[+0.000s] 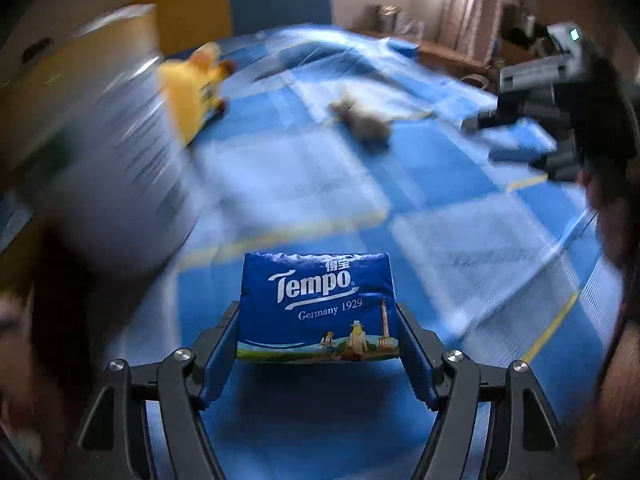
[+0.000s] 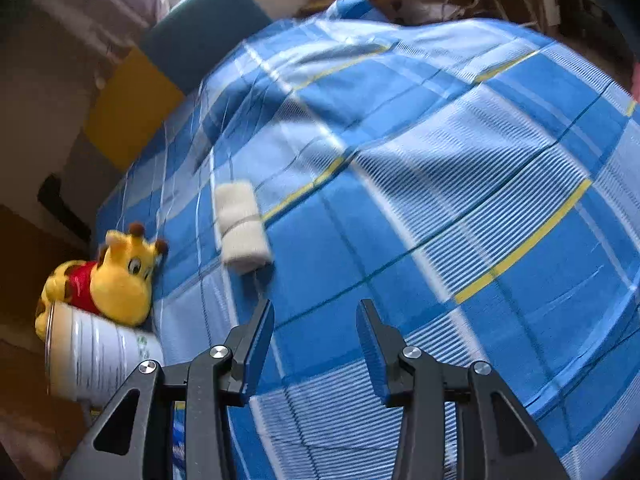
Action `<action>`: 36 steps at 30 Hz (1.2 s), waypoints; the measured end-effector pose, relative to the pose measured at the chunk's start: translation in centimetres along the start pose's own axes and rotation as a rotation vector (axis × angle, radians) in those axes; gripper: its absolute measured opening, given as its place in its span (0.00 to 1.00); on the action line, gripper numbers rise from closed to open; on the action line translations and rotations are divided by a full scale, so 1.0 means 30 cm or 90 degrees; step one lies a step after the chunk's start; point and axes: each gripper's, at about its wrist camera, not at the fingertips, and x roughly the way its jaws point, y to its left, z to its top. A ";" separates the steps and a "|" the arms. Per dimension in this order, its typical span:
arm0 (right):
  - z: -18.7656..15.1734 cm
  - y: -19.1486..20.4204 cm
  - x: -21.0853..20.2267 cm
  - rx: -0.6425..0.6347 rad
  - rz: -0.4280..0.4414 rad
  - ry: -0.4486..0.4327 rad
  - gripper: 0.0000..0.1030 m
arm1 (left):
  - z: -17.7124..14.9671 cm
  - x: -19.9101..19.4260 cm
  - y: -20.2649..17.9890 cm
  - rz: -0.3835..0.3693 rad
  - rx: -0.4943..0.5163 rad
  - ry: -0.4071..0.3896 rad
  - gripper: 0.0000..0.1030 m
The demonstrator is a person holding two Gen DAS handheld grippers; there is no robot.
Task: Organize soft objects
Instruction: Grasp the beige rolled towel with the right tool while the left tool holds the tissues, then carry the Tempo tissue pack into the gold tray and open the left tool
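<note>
Left gripper clamps the tissue pack above the checked bedspread; right gripper hangs empty, fingers apart. Beyond it lie the rolled cloth and, just beside the white bucket, the yellow plush toy. My call: carry the pack level, squeezing gently, and release low over the bucket.

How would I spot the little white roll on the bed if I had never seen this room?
Start with the bed under its blue checked cover. Near one edge lies a yellow stuffed toy in a red top, beside a white tub. The white rolled cloth lies a little further in, apart from both: a small pale cylinder, the only plain white soft thing on the cover.
</note>
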 end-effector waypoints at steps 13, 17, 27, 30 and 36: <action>0.118 0.201 0.170 -0.073 0.003 0.026 0.42 | -0.142 -0.052 0.066 -0.029 -0.018 -0.072 0.71; 0.208 0.299 0.275 -0.123 -0.047 0.030 0.52 | -0.139 -0.050 0.072 -0.039 -0.029 -0.077 0.71; 0.205 0.379 0.445 -0.225 -0.148 0.084 0.41 | -0.151 -0.046 0.075 -0.040 -0.026 -0.084 0.71; 0.167 0.388 0.385 -0.268 -0.174 0.058 0.41 | -0.151 -0.044 0.070 -0.036 -0.023 -0.084 0.71; 0.097 0.271 0.212 -0.271 -0.213 0.046 0.41 | -0.157 -0.045 0.061 -0.025 -0.017 -0.089 0.71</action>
